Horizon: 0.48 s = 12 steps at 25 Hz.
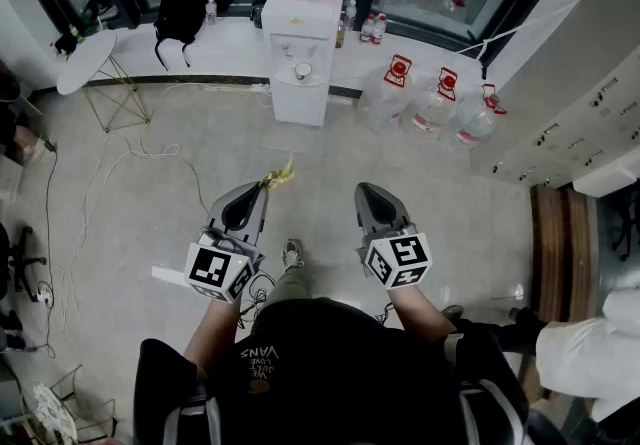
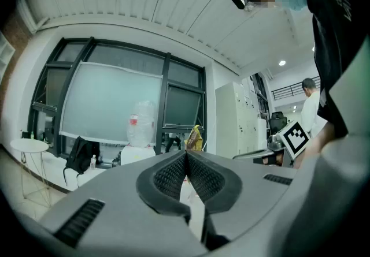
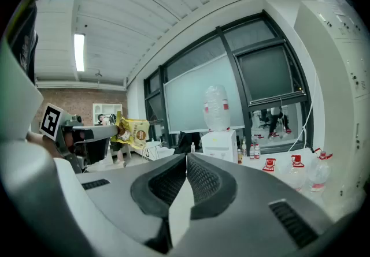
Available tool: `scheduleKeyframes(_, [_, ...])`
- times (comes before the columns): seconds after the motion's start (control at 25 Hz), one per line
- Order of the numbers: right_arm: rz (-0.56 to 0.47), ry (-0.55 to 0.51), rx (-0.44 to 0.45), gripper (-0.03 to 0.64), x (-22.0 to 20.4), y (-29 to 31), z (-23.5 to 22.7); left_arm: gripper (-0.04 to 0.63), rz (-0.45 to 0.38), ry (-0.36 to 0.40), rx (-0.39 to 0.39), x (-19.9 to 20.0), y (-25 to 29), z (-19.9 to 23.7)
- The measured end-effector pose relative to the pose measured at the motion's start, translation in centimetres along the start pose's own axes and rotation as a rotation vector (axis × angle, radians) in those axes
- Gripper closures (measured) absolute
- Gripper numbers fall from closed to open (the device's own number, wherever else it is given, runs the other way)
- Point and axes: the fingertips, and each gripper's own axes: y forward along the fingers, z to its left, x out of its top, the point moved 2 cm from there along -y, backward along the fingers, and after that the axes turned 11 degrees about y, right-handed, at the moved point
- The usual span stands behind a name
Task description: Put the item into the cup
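A crumpled yellow snack packet (image 1: 279, 176) sticks out of the tip of my left gripper (image 1: 263, 189), which is shut on it at waist height above the floor. In the left gripper view the packet (image 2: 195, 137) pokes up just past the closed pads of the left gripper (image 2: 186, 153). My right gripper (image 1: 366, 192) is held level beside it, jaws pressed together with nothing between them. The right gripper view shows the right gripper (image 3: 186, 156) shut, with the packet (image 3: 133, 133) off to its left. A small white cup-like thing (image 1: 302, 71) sits in the water dispenser's niche.
A white water dispenser (image 1: 300, 33) stands ahead against the window ledge, with spare water jugs (image 1: 432, 103) on the floor to its right. Loose cables (image 1: 130, 163) trail at left near a round white table (image 1: 85, 58). Lockers (image 1: 580, 113) and a person in white (image 1: 590, 353) are at right.
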Motion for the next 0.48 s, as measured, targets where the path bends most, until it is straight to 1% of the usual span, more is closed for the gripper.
scheduleKeyframes(0.16, [-0.01,0.0,-0.006,0.572,0.6,1.3,-1.2,0.577,-0.01,-0.02,0.006,-0.4,1.5,0.3])
scheduleKeyframes(0.36, [-0.014,0.001,-0.012,0.572,1.1,4.2,-2.4,0.577,0.0,-0.038,0.004,-1.4,4.1,2.4])
scheduleKeyframes(0.48, [-0.022,0.008,0.008,0.571,1.5,6.1,-2.8,0.577,0.007,-0.044,0.002,-2.0,5.7,3.8])
